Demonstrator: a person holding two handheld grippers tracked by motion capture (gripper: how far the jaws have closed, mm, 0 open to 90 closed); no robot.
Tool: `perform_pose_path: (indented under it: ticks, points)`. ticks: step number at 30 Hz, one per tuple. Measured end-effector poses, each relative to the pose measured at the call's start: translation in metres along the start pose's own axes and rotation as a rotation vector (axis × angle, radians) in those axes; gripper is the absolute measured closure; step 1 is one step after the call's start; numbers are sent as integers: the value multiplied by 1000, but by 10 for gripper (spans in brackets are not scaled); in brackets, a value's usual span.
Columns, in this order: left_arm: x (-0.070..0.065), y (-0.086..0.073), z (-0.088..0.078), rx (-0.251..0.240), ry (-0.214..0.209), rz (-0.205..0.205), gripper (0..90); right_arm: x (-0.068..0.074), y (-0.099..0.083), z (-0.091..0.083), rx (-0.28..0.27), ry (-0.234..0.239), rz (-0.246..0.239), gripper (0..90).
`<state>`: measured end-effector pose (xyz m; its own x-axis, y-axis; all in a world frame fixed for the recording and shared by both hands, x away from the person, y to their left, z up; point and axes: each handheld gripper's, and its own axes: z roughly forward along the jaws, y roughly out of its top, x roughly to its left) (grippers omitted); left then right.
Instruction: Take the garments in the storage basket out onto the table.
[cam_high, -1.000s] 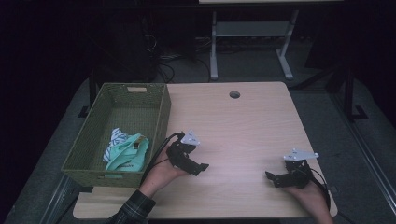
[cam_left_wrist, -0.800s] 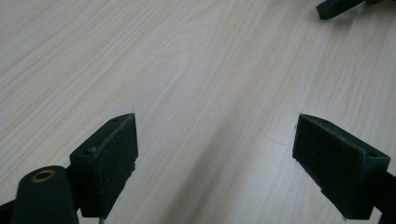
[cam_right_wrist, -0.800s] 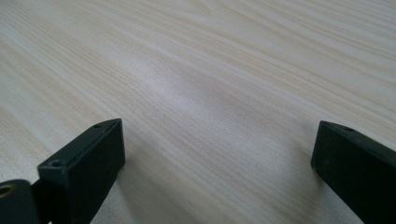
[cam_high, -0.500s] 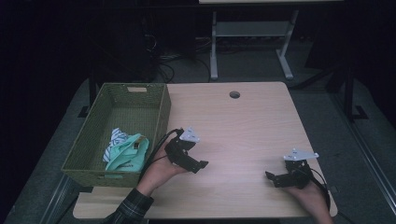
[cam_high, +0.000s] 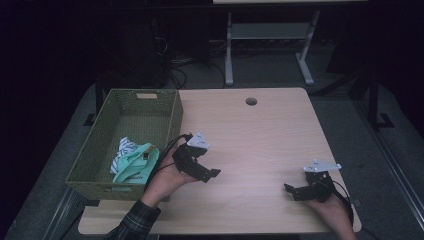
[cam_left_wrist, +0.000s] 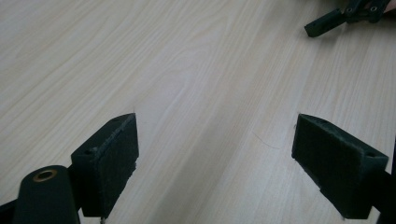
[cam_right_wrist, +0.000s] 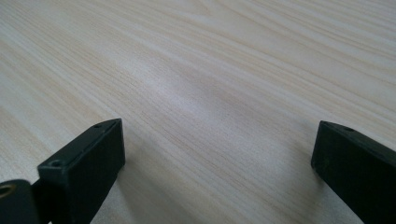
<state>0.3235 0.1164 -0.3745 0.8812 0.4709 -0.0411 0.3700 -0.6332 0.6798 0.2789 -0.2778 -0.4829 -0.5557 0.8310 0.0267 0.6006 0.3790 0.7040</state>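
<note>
Both empty, jaws apart: left gripper (cam_high: 212, 175) beside woven green basket (cam_high: 172, 122), right gripper (cam_high: 291, 191) well apart. Inside, crumpled mint-green cloth (cam_high: 134, 167): likely soft, light; best pinched at a raised fold.

Cut off at the bottom edge: right hand (cam_high: 334, 216). Half-hidden behind basket (cam_high: 131, 116) wall at nine o'clock: cloths (cam_high: 132, 161).

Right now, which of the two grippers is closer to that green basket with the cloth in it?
The left gripper: it sits just beside the green basket. The right gripper rests far across the table.
</note>
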Motion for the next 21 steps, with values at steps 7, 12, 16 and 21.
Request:
perform_pose_path:
  ticks: [7,12,16,21]
  points:
    - [0,4,-9,-11,-1,7,140,0,0,0,-1,0,1,22]
    - [0,4,-13,-11,0,9,140,0,0,0,-1,0,2,22]
    - [2,5,-17,-16,6,9,140,0,0,0,-1,0,2,22]
    - [5,3,-24,-23,22,-1,140,0,0,0,-1,0,2,22]
